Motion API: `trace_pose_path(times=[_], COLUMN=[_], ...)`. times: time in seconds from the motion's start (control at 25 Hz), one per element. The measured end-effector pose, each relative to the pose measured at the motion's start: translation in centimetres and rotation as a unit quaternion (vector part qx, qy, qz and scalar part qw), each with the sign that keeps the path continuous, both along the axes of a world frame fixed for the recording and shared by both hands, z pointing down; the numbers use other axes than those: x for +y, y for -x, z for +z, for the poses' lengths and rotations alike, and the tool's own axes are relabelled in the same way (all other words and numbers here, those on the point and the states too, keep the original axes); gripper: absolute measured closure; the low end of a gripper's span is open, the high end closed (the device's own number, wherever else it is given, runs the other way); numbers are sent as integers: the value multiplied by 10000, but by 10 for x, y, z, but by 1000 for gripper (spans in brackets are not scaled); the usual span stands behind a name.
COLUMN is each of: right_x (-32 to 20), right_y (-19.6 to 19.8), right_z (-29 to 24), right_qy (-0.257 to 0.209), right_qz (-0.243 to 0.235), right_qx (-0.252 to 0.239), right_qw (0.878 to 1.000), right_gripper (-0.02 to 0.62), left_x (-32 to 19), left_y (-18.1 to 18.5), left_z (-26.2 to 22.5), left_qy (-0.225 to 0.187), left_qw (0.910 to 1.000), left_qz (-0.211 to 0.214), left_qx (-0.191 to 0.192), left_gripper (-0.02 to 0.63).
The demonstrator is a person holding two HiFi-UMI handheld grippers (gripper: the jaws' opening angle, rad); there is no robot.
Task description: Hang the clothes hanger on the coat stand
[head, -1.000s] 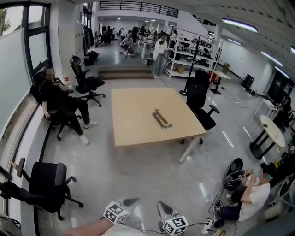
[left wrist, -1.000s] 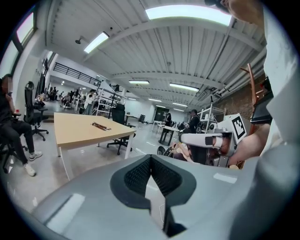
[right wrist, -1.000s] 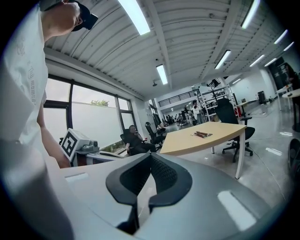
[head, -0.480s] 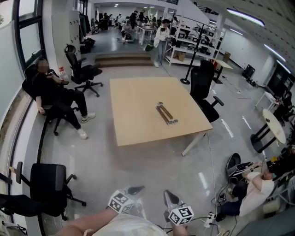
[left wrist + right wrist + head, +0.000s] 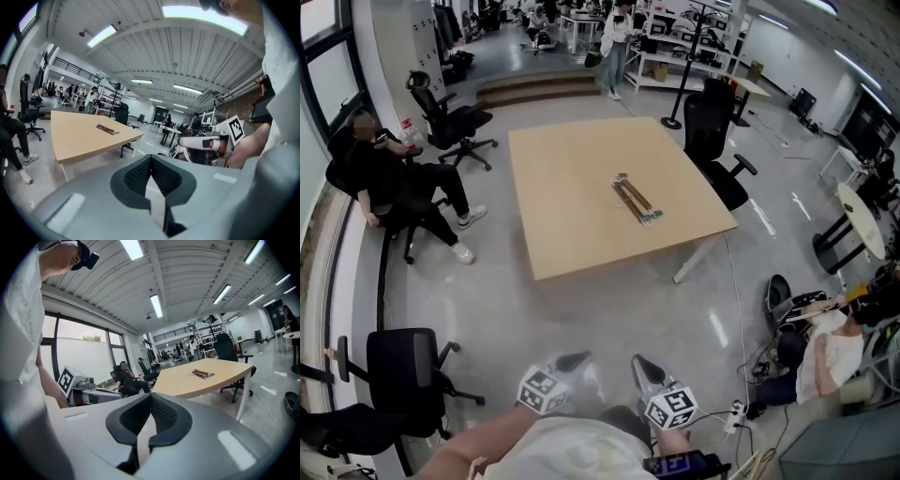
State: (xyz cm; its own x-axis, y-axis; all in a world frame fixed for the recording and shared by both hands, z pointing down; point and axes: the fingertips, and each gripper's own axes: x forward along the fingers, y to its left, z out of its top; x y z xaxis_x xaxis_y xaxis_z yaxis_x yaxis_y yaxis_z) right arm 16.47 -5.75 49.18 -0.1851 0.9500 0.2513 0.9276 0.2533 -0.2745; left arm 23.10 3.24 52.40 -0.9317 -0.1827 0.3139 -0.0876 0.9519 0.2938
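Several wooden clothes hangers (image 5: 636,200) lie in a bundle on the light wooden table (image 5: 572,216), right of its middle. The black coat stand (image 5: 682,84) rises beyond the table's far right corner. Both grippers are low in the head view, well short of the table and over the floor. My left gripper (image 5: 572,360) is shut and empty; so is my right gripper (image 5: 639,364). In the left gripper view the hangers (image 5: 107,129) lie far ahead of the closed left gripper (image 5: 150,159). The right gripper view shows the hangers (image 5: 202,374) beyond the closed right gripper (image 5: 150,397).
A black office chair (image 5: 717,155) stands at the table's right side, another (image 5: 403,370) near left. A person (image 5: 389,183) sits at the left window; another (image 5: 827,354) sits on the floor at right among cables (image 5: 736,412). A round white table (image 5: 861,220) stands far right.
The table and hangers have drawn nearer and lower in the head view as the person walks toward them. Both grippers stay side by side at the bottom, still shut.
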Motion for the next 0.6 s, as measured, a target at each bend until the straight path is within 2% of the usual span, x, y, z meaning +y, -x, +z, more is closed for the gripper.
trace_pose_path(times=[0.24, 0.6], right_x=[21, 20], right_y=[42, 141], right_z=[11, 10], right_qy=[15, 86], right_qz=[-251, -583], right_qx=[172, 260], right_qw=[9995, 9979], right_gripper=[581, 581], left_x=[10, 4], left_y=[42, 158], left_z=[3, -18], left_qy=[-57, 263], left_qw=[9998, 9995], left_qz=[-181, -187], left_qx=[113, 17], left_gripper=[604, 604])
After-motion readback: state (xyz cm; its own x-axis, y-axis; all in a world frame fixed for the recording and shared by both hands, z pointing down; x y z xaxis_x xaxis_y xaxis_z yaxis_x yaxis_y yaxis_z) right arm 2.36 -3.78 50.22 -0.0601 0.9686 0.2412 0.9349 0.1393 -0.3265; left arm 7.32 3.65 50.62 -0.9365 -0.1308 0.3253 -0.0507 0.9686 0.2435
